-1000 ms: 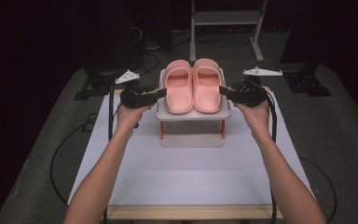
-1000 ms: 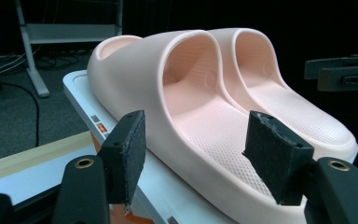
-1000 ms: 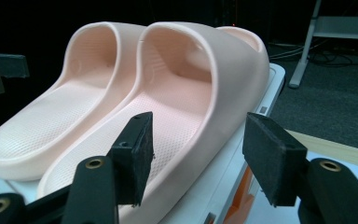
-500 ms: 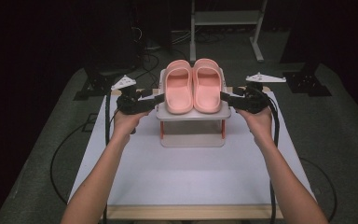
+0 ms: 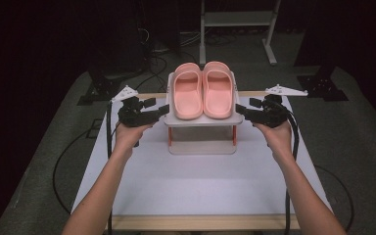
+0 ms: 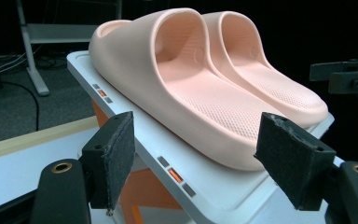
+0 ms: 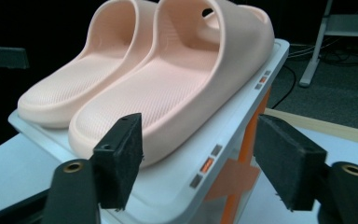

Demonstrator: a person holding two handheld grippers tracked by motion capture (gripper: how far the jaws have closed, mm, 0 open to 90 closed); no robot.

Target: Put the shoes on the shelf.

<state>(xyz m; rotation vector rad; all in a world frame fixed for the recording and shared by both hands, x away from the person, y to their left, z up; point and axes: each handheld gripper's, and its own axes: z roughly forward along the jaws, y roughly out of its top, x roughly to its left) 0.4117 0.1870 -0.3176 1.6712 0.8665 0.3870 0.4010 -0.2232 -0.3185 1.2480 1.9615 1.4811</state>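
Since a second ago both grippers have drawn back slightly from the small white plastic shelf with orange legs (image 5: 203,120), and the hands sit a little lower and wider on the white worktop (image 5: 196,186). The left gripper (image 5: 162,110) now has its jaws spread wide with nothing between them, their tips just short of the shelf's near-left edge. The right gripper (image 5: 241,109) is likewise wide open and empty, its tips just off the shelf's opposite edge. The pair of pale pink rubber slide sandals (image 5: 203,90) rests side by side on the shelf's top, ahead of and between the two grippers.

In the left gripper view the shelf's lower part is cut off by the jaws. From above, the dark floor beyond the worktop is hard to make out.
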